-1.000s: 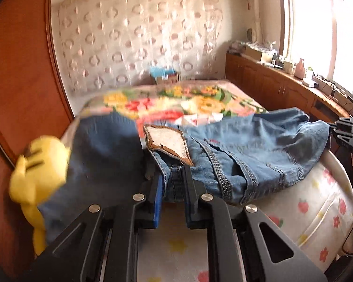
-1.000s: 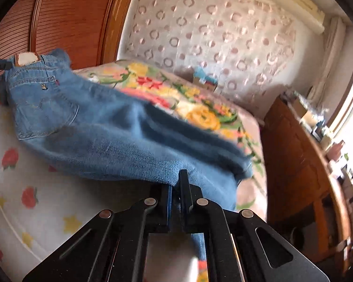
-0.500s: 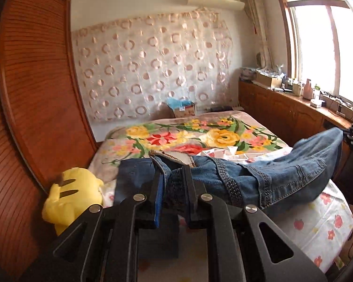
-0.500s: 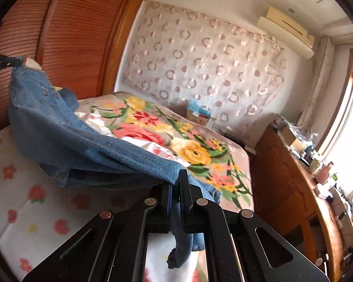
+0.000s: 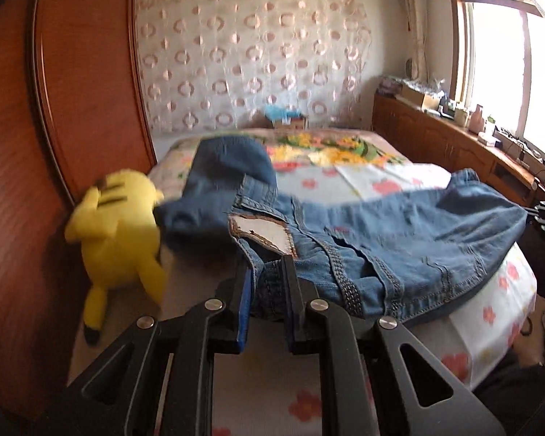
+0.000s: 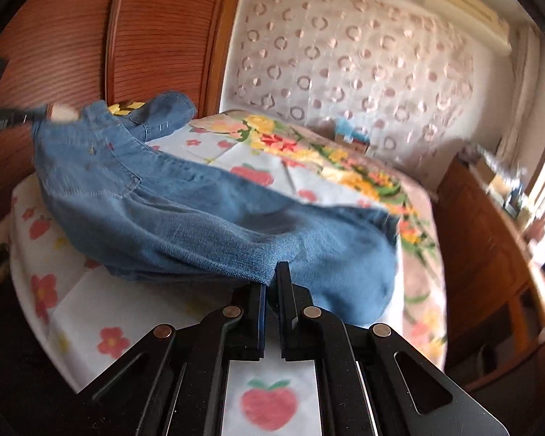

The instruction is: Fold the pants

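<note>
We pinch blue denim jeans (image 5: 399, 247) over the strawberry-print bed sheet (image 5: 490, 309): left gripper (image 5: 267, 276) clamps the stitched waistband by its leather patch (image 5: 263, 234), right gripper (image 6: 270, 283) clamps the hem; fuzzy yellow plush (image 5: 116, 232) beside.

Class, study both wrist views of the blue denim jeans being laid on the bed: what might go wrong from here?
1. The blue denim jeans lie bunched, so a crooked fold seems likely.
2. One leg end sits against the yellow plush toy and may drag it.
3. The right gripper pinches only a thin fabric edge, which could slip; the left gripper holds the waistband.
</note>
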`<state>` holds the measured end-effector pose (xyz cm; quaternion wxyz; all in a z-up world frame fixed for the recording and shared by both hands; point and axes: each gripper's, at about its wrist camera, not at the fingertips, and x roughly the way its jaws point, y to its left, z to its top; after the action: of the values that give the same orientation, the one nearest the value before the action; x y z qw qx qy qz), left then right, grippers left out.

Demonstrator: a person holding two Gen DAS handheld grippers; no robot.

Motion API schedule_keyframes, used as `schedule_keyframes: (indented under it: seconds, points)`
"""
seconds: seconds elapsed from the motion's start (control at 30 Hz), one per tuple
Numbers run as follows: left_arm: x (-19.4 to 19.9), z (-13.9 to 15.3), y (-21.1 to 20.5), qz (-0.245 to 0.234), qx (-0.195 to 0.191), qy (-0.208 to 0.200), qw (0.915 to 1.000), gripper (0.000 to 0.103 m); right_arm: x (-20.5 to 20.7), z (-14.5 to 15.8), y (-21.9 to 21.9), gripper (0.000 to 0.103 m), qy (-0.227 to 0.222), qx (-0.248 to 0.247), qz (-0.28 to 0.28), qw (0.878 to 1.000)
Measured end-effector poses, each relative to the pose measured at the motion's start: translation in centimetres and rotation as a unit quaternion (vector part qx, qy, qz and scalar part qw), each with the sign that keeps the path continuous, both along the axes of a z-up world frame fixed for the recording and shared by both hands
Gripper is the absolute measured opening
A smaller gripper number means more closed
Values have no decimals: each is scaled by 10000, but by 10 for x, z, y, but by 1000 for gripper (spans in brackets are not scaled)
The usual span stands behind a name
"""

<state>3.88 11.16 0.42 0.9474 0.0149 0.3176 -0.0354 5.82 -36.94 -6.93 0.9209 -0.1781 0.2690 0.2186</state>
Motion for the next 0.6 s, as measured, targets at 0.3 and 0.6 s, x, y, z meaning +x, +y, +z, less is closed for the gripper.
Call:
schedule_keyframes:
  seconds: [0.3, 0.6]
  points:
    - [-20, -20, -7, -11, 168, 265, 9995, 25, 9, 15, -5, 15, 306, 258, -149, 9991]
    - [-12, -9, -23, -194, 93, 32, 9998, 80, -19, 21, -27, 27, 172, 705, -540, 9959]
